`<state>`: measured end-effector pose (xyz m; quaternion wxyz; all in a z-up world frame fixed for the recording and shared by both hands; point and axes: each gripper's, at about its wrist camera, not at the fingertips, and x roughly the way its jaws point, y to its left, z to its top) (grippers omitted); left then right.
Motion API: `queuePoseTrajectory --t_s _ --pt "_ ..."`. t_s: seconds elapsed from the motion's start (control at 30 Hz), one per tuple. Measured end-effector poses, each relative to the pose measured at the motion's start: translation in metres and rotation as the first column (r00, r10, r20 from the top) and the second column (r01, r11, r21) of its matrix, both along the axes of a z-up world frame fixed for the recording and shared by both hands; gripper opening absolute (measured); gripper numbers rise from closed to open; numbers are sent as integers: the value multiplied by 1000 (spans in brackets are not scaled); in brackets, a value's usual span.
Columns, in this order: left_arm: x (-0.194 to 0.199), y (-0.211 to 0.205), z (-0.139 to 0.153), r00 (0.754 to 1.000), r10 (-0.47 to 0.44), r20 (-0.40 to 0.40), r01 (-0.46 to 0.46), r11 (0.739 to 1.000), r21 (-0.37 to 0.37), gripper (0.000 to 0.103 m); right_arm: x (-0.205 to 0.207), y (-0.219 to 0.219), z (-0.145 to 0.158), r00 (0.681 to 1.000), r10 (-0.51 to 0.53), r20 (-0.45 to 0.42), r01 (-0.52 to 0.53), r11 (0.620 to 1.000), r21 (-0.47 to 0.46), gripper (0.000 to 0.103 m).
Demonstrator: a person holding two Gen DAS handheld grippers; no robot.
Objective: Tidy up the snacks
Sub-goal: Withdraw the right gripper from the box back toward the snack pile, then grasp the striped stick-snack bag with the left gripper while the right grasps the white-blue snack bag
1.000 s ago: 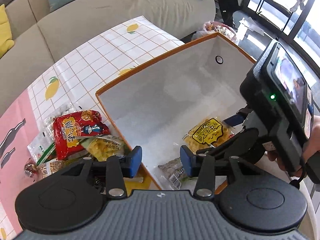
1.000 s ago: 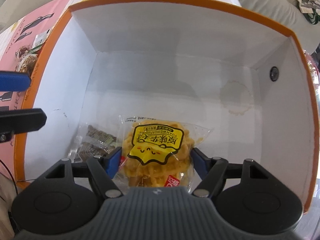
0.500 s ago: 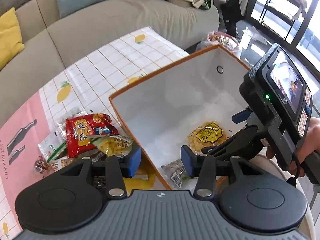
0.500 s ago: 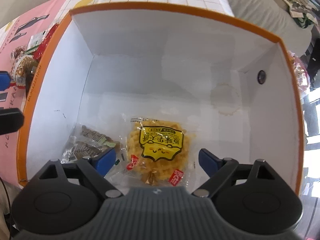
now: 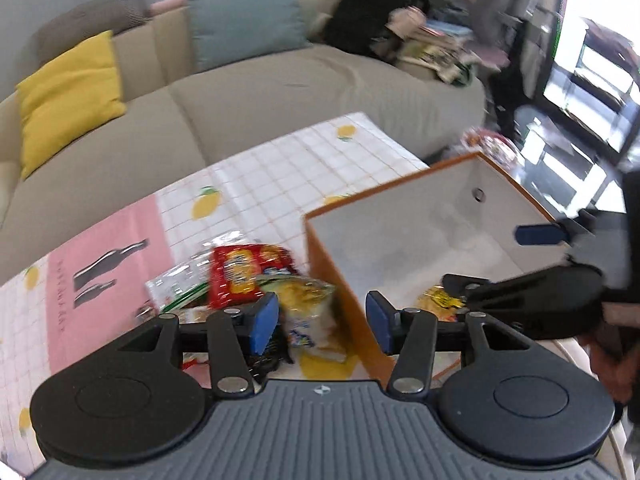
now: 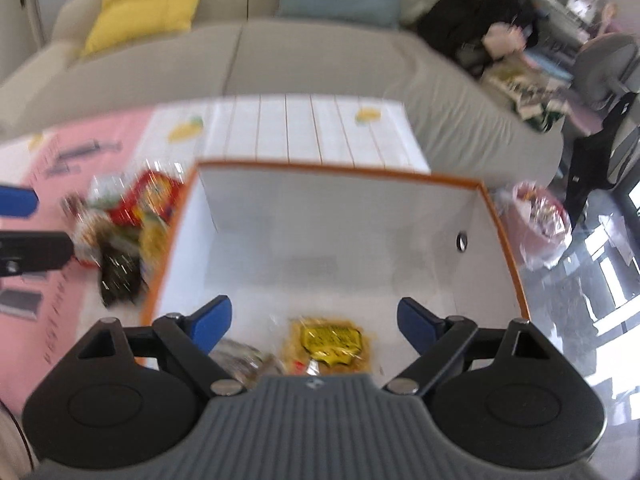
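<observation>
With the right gripper [image 6: 314,320] spread wide and empty and the left gripper [image 5: 320,322] opening on nothing, the crinkly yellow snack bag [image 5: 308,312] at lower centre looked light, slippery, best pinched at its sealed edge.

My orange-rimmed white box [image 6: 496,216] stands open on the table, and on its floor near my side lie a yellow-labelled waffle snack packet [image 6: 328,340] and, just to its left, a clear packet of brown pieces [image 6: 240,356]. Outside its left wall sits my loose pile: a red packet [image 5: 244,272], a yellow-green packet [image 5: 308,308] and a dark packet [image 6: 120,276], overlapping and blurred.
</observation>
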<state>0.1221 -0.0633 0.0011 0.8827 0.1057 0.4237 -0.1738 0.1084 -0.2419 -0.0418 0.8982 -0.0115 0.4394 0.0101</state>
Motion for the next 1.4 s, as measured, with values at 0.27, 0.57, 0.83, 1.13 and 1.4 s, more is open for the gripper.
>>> queuePoseTrajectory --t_s 0.27,0.57,0.83,1.13,1.4 --pt "-7 47 4 991 129 42 -127 991 -43 60 -32 44 24 978 -32 208 28 999 24 87" --pt "-5 87 -15 983 179 46 -177 984 -35 60 -37 103 16 959 105 265 -101 994 -28 67" --pt "12 117 -39 981 191 -19 -191 982 -13 60 -18 138 0 930 266 254 -246 963 -108 57" --pt "28 139 -76 972 205 -115 -207 978 -5 60 8 162 -30 898 403 179 -363 906 -219 55" --pt "59 145 -93 965 201 -170 -212 976 -48 69 42 173 -57 851 524 30 -479 799 -363 54"
